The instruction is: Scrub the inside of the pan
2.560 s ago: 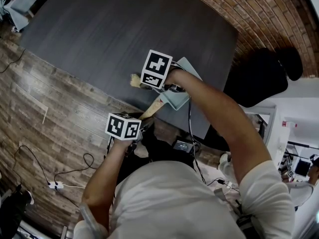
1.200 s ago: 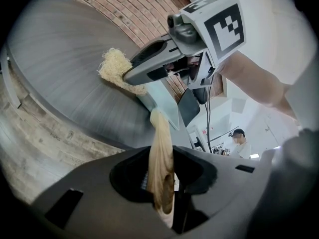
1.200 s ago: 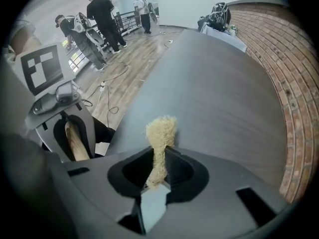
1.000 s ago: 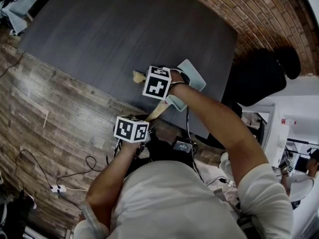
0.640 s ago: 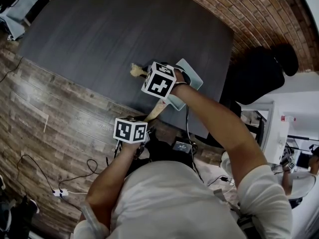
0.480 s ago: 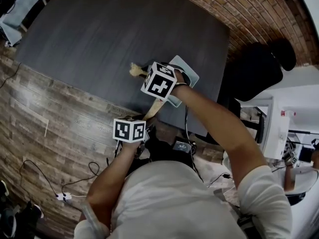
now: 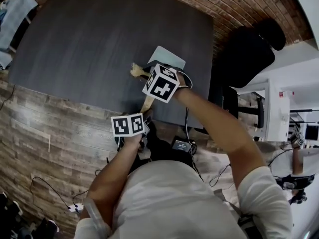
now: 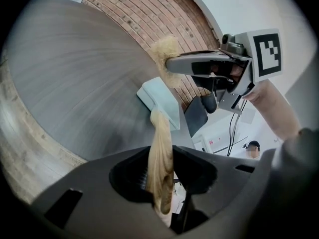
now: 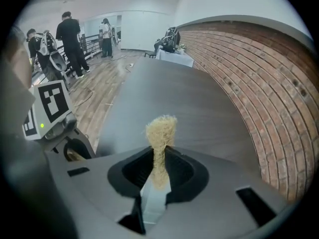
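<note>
Left tongs [image 8: 162, 178] grip the pan [image 8: 160, 97] by its wooden handle [image 8: 160, 143]; right tongs [image 9: 158, 171] pinch a scrubber [image 9: 161, 128] — held off the pan. Scrubbing is likely between strokes or finished.

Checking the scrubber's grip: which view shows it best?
The right gripper view: the scrubber stands close up, pinched between the jaws. The left gripper view shows its tuft from the side; the head view, only a tip.

I see a dark tabletop [image 7: 89, 39] filling the upper left, and what may be a black chair [image 7: 246, 51] at upper right.
</note>
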The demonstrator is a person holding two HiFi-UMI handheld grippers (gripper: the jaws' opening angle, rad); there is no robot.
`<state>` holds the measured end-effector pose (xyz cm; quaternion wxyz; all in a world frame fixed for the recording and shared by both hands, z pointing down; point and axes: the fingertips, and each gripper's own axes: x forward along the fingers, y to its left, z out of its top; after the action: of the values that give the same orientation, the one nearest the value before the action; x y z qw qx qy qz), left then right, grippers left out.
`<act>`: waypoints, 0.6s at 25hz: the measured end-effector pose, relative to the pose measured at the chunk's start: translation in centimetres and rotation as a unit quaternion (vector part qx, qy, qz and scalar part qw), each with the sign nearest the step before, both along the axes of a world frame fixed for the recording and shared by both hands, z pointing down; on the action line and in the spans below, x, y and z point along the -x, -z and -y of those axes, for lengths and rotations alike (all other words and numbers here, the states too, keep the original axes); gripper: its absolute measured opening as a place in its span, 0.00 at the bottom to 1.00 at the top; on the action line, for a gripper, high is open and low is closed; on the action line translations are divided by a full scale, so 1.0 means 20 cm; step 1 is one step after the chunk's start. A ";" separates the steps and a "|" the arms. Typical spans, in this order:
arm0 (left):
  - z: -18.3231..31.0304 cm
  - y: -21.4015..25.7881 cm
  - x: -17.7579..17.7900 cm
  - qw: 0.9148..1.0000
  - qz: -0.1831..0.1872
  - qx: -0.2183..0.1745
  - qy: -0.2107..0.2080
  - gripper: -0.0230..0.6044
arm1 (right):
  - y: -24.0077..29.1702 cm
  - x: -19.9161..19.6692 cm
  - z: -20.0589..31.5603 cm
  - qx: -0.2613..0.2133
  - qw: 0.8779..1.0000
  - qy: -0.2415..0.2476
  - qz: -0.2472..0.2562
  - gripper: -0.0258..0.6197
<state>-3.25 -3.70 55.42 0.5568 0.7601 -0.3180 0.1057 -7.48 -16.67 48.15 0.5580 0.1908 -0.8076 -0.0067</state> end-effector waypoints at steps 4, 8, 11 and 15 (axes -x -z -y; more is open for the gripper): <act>-0.01 -0.02 -0.04 1.000 0.007 0.010 -0.016 0.23 | 0.03 -0.09 -0.03 -0.004 1.000 -0.021 0.005 0.16; -0.05 -0.01 -0.12 0.999 0.004 0.014 -0.048 0.23 | 0.05 -0.20 -0.05 -0.010 0.999 -0.041 0.009 0.16; -0.11 0.02 -0.23 0.995 -0.010 0.014 -0.095 0.23 | 0.07 -0.26 -0.07 -0.013 0.998 -0.059 0.013 0.16; -0.19 0.04 -0.32 0.989 -0.024 0.016 -0.145 0.37 | 0.10 -0.34 -0.09 -0.020 0.996 -0.081 0.022 0.16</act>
<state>3.06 0.07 54.64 0.5554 0.7913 -0.1888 0.1722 -0.73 -14.82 46.14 0.5346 0.2669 -0.8014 0.0267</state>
